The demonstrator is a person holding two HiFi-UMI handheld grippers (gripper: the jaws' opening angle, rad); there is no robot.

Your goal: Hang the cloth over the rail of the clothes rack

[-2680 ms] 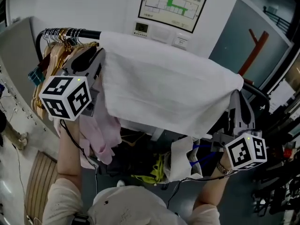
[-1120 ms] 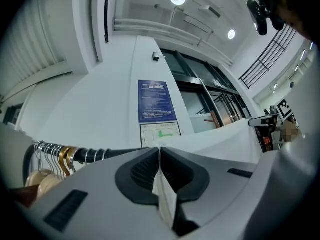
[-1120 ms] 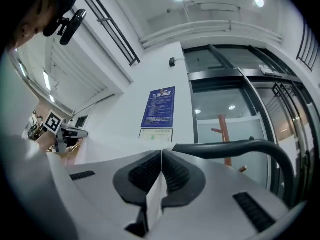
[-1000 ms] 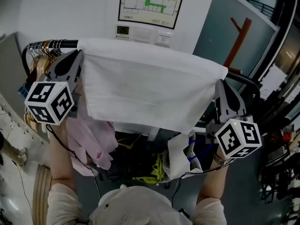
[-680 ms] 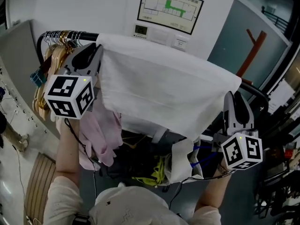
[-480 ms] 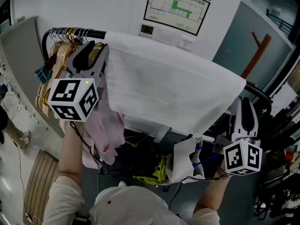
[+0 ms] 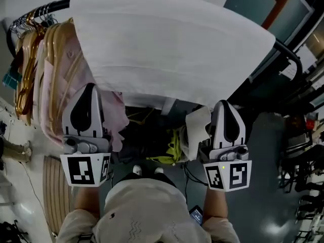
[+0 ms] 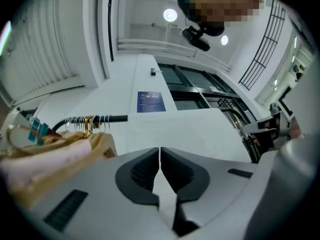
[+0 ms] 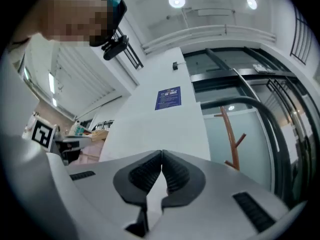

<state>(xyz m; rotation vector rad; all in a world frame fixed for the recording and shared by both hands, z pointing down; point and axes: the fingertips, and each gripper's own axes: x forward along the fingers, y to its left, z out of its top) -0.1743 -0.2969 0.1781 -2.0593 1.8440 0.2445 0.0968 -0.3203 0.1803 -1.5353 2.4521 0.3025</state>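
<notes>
The white cloth (image 7: 167, 44) lies draped over the black rail (image 7: 50, 6) of the clothes rack and hangs down toward me on its own. My left gripper (image 7: 87, 87) stands below the cloth's lower left edge, apart from it. Its jaws are closing and meet with nothing between them (image 8: 160, 151). My right gripper (image 7: 226, 104) is below the cloth's lower right edge, also clear of it. Its jaws are closing too, onto nothing (image 9: 162, 156). The left gripper view shows the cloth (image 8: 190, 129) and the rail (image 8: 115, 118) beyond the jaws.
Wooden hangers with pink garments (image 7: 45, 70) crowd the rail's left end. Under the rack lies a dark pile with a yellow-green item (image 7: 169, 151) and a white bag (image 7: 195, 130). A red-brown post (image 7: 276, 6) and black frames stand at the right.
Both grippers have come away from the two ends of the cloth, down and back toward me. The cloth stays on the rail. The head view has tilted further down.
</notes>
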